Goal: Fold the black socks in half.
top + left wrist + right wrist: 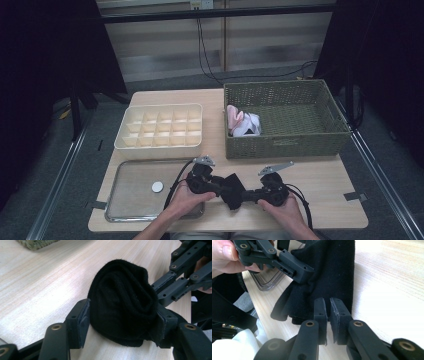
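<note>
Sock (231, 190) lies near the table's (325, 200) front edge, bare wood beyond. Left gripper (216, 184) clamps its folded bulk; right gripper (250, 194) pinches shut on its edge.

No lettering, label, brand, number or sign can be read on anything in these pictures

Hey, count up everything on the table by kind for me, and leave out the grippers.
Black cloth: 1
Pink and white cloth bundle: 1
Wicker basket: 1
Divided box: 1
Metal tray: 1
White disc: 1
Total: 6
</note>
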{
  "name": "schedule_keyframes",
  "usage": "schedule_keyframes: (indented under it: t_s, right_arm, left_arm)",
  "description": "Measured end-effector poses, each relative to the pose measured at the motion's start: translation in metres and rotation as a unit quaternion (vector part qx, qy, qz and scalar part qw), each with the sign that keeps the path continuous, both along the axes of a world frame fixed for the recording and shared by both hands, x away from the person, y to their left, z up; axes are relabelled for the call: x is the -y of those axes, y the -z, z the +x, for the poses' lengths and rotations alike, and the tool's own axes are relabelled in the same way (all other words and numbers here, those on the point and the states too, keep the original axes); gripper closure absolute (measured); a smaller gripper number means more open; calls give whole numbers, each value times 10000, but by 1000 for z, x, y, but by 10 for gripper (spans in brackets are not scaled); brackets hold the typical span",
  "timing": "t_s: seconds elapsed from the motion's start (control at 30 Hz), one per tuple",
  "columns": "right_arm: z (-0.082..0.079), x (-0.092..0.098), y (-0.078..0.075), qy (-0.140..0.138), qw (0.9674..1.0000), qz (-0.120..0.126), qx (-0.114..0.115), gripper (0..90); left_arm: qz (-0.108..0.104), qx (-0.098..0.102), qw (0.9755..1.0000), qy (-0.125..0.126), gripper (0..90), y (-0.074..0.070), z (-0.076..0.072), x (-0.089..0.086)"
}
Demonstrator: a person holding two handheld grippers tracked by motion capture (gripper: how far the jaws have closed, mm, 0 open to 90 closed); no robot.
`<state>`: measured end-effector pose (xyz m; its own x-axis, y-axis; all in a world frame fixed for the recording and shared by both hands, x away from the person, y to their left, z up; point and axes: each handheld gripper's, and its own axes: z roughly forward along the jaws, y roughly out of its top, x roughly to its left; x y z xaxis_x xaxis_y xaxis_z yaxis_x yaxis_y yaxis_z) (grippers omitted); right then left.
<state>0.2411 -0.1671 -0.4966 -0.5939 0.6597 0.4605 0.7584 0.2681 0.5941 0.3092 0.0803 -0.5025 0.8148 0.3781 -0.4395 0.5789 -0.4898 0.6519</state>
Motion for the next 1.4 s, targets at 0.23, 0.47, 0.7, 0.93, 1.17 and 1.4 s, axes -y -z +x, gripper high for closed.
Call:
schedule_keyframes:
  t_s: [0.23,0.47,0.7,0.93,1.17,1.4]
  right_arm:
    - [0,-1,1,-35,10000,-55,16,851]
    - [1,-1,1,-75,9999,-44,69,852]
    - [3,-1,0,-79,9998,-49,182,800]
    - [4,1,-3,-77,9994,8,338,696]
    - [5,7,-11,45,9987,91,506,624]
    - [10,19,-20,325,9968,157,715,524]
  left_arm:
    - [9,-54,9998,192,423,0,-3,4]
    - [-180,-143,9989,418,555,0,-6,7]
    - [-230,-1,9992,318,616,-6,-7,6]
    - [-144,175,9994,252,618,-13,-7,4]
    - [-138,267,9993,206,617,-17,-6,1]
    - [-149,255,9996,25,616,-20,-4,-6]
